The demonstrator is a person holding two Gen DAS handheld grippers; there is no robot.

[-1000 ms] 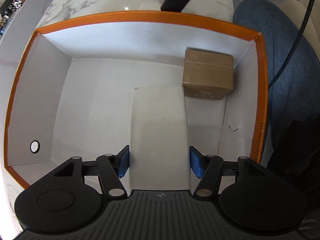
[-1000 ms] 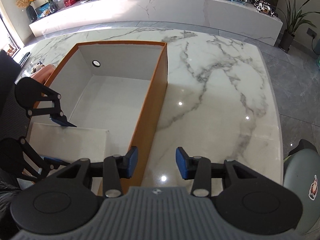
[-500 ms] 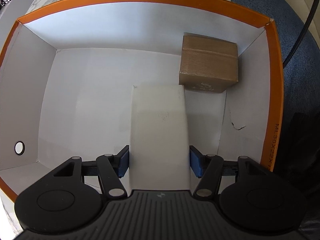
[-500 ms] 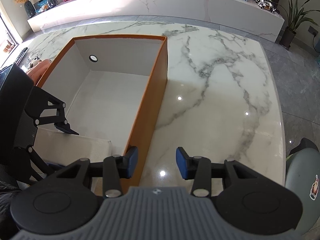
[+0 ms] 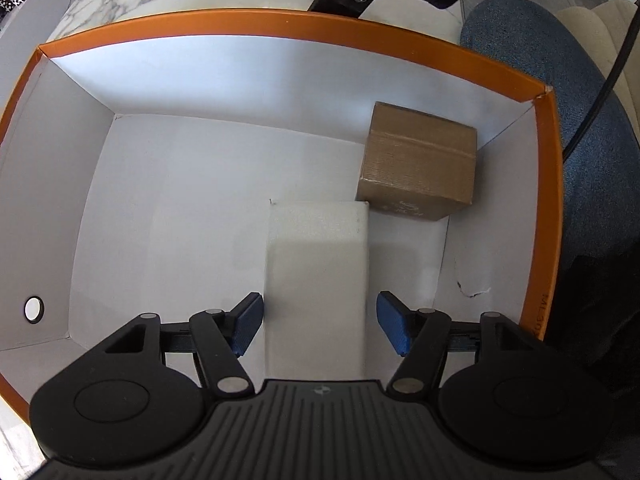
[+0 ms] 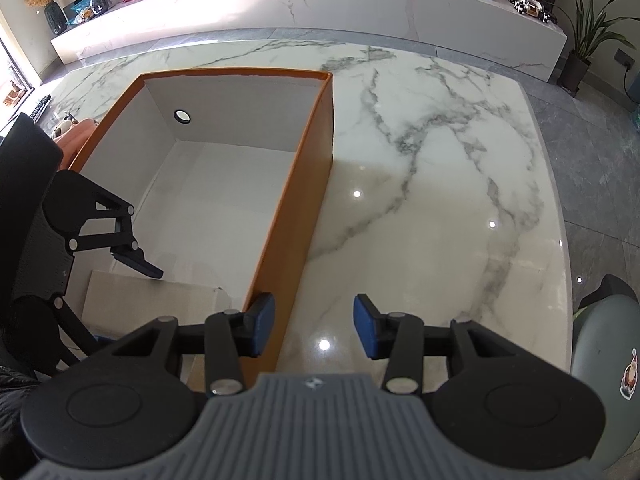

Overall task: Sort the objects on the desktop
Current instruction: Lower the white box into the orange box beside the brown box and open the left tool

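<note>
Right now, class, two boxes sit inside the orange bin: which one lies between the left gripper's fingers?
The white box, between the left gripper's open fingers. The brown cardboard box sits beyond it, in the orange bin's far right corner.

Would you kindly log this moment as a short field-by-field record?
container: orange box, white inside, on marble table
contents: brown carton in a corner; white block in front of it
left gripper: open, pads either side of white block, gaps visible
right gripper: open, empty, over box's side wall
</note>
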